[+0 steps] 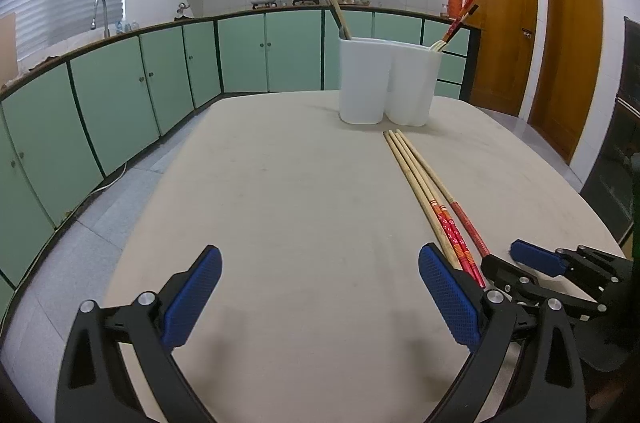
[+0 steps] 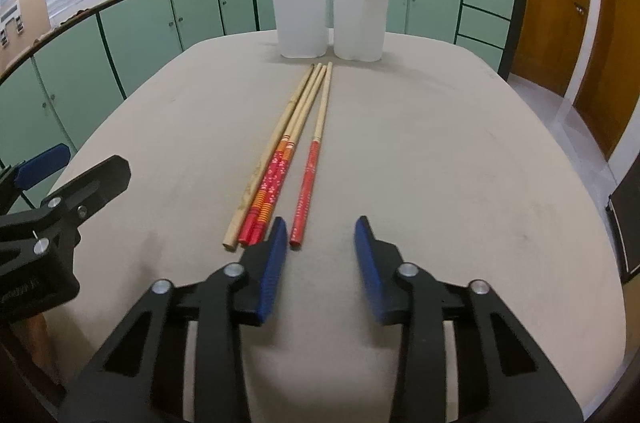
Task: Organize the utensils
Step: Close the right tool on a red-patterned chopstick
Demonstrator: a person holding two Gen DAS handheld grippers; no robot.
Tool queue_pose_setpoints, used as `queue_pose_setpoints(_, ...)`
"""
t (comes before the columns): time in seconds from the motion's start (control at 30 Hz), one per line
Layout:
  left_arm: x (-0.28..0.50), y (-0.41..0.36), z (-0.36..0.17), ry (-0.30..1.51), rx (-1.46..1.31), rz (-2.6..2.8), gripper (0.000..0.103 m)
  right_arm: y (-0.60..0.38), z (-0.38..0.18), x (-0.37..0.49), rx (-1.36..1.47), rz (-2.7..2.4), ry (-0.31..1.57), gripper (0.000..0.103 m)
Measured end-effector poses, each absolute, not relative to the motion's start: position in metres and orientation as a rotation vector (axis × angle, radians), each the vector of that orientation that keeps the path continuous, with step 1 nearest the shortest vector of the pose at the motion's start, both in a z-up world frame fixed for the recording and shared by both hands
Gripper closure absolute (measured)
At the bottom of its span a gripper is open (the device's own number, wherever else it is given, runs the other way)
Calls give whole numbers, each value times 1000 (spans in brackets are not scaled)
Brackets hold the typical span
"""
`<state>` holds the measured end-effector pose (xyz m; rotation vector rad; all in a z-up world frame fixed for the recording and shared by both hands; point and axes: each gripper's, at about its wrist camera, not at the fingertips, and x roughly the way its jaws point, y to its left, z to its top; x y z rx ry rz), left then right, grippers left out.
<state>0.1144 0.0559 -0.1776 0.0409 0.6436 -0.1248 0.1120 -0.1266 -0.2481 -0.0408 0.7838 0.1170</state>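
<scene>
Blue-padded and spread wide, my left gripper [image 1: 320, 297] hovers over the beige table [image 1: 280, 203] with nothing between its pads. Just past my right-hand finger [image 1: 448, 297] lie four chopsticks [image 1: 424, 183], their tips aimed at the white two-compartment holder [image 1: 386, 83] at the table's far end. A brown utensil handle stands in its left compartment, red and black chopsticks in its right.

Seen from the right wrist, my right gripper [image 2: 321, 265] is narrowed but empty, its pads pressing on nothing. The red-ended single chopstick [image 2: 310, 159] ends just ahead of the gap, beside my left-hand finger [image 2: 274, 263]. Three more chopsticks [image 2: 276, 159] lie together left of it, one plain, two red-patterned.
</scene>
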Motion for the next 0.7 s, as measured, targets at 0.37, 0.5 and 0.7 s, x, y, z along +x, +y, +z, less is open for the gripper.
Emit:
queue_pose_setpoints(0.37, 114, 45, -182, 667, 57, -142, 6, -143, -245, 112, 25, 158, 789, 98)
queue_pose_setpoints(0.5, 116, 35, -187, 697, 65, -167, 6, -161, -242, 108, 37, 128, 782, 98)
queue_pose_setpoints(0.7, 120, 19, -194, 741, 70, -194, 6, -179, -235, 104, 49, 102, 750, 98)
